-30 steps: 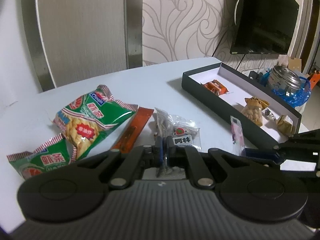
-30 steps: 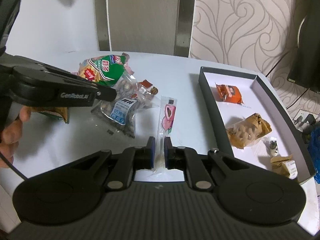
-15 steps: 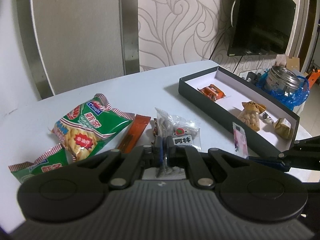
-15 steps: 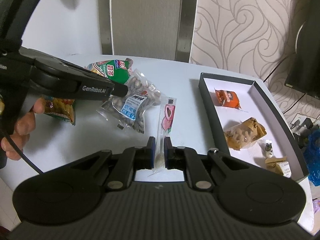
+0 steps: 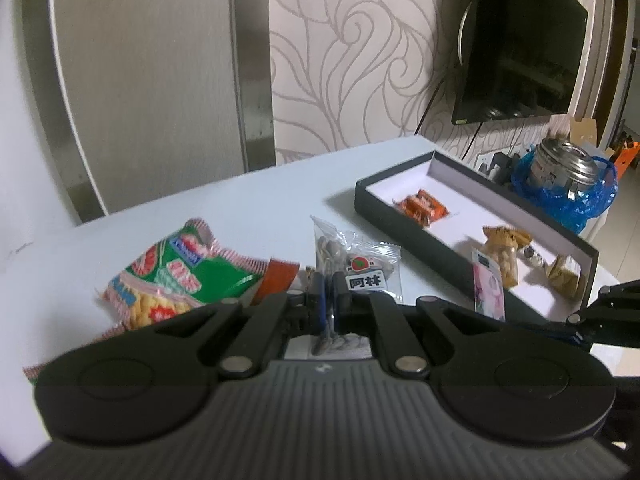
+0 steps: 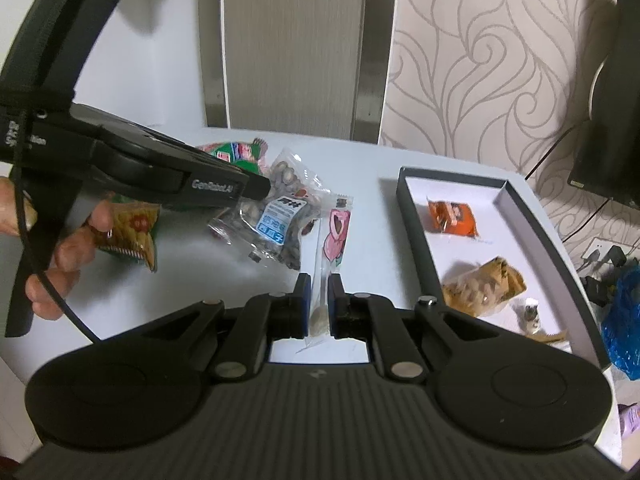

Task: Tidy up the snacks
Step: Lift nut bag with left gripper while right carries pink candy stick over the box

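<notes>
Above the white table [image 6: 200, 280], the left gripper [image 5: 328, 306] is pinching a clear nut packet [image 5: 356, 264], and the right gripper [image 6: 319, 300] is clamping a pink stick snack [image 6: 334, 236], both beside the black tray [image 6: 416, 248].

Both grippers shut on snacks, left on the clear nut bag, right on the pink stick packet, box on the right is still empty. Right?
Not quite: the box is not empty. The right wrist view shows an orange packet and a tan snack bag inside. The rest holds: left gripper shut on the clear nut bag, right gripper on the pink stick packet.
</notes>
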A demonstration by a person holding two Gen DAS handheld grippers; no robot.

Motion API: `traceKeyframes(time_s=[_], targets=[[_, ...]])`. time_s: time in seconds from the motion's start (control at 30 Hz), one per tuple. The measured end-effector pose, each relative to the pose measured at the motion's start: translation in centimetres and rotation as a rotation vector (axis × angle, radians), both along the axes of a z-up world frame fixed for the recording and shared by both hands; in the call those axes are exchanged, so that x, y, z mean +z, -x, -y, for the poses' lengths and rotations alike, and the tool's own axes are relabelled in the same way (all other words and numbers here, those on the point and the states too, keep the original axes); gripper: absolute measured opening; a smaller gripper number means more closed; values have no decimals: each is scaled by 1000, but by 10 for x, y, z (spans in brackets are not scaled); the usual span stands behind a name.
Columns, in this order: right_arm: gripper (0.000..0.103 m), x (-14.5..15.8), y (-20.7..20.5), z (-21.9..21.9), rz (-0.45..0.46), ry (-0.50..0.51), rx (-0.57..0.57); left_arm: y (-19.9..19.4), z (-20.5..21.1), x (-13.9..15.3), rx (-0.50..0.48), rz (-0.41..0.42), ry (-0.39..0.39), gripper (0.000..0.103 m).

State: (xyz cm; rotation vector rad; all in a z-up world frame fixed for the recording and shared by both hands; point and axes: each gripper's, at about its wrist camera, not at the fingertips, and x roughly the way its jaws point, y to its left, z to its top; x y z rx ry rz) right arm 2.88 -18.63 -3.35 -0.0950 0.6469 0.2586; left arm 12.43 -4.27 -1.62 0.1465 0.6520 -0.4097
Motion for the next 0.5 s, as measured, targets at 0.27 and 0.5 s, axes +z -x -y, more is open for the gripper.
traceKeyframes(time_s=[0.27, 0.5], targets=[[11, 13, 1, 11, 30, -2, -9, -13, 14, 14, -21, 26, 8, 7], [11, 22, -6, 33, 58, -2, -54, -26, 41, 29, -65, 58, 19, 7]])
